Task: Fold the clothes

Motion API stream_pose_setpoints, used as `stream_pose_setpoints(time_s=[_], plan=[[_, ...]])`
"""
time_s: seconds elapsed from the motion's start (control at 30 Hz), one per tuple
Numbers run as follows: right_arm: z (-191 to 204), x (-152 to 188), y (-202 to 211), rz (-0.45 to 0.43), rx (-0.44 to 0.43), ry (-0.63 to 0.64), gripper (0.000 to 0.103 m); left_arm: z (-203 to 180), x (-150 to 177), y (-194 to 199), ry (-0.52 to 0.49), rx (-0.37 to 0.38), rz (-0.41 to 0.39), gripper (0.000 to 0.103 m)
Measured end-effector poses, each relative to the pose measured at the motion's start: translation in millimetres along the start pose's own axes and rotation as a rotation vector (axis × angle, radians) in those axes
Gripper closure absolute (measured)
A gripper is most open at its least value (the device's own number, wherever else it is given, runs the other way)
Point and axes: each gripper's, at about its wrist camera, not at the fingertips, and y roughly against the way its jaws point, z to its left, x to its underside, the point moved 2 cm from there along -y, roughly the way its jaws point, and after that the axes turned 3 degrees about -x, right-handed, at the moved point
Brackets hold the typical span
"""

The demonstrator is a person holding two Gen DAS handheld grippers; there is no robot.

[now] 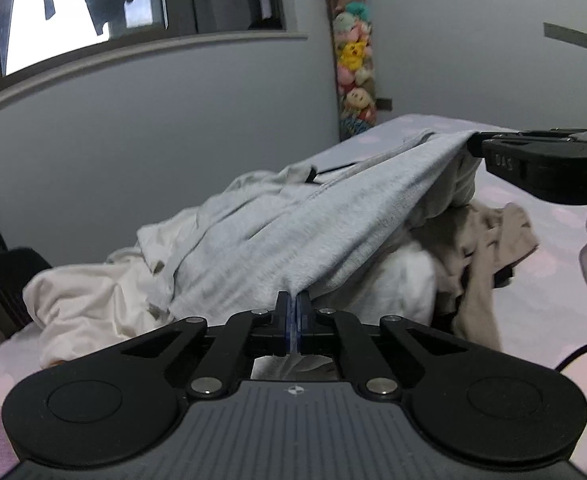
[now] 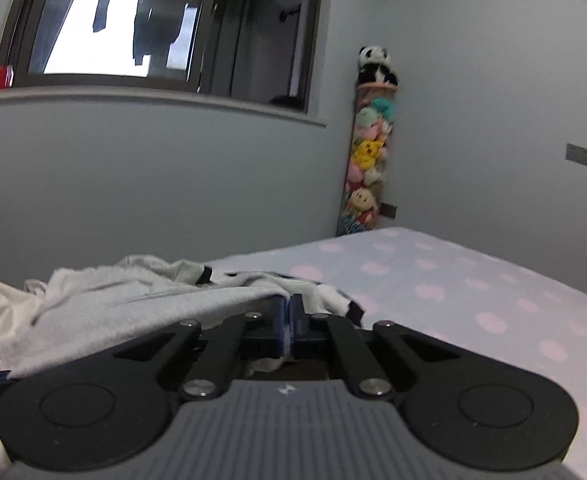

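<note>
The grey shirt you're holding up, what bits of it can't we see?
- Left wrist view: the grey shirt drapes over the pile, hiding its underside.
- Right wrist view: the right gripper covers its near edge.
- Both views: its shape stays unclear, bunched between left gripper and right.

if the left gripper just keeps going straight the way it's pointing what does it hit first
The left gripper is shut on the grey garment, so it would push straight into that cloth, then probably the white clothes heaped under it. Depth is hard to judge.
</note>
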Motion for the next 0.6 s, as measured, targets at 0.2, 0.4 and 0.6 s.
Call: stream_pose_setpoints(time_s=[0.2,0.4,0.6], plan=[[-23,-5,81,-0.05,0.044,-0.037,0.101,-14,-1,53,0.006,0.069,-0.048,0.102],[-50,9,170,-0.042,0.095,-0.094,0.101,-36,12,112,-0.015,0.198,-0.038,0.102],[-80,40,255,0.013,0.21,-0.151,0.101,-65,37,159,-0.075,0.355,-0.003,0.102]])
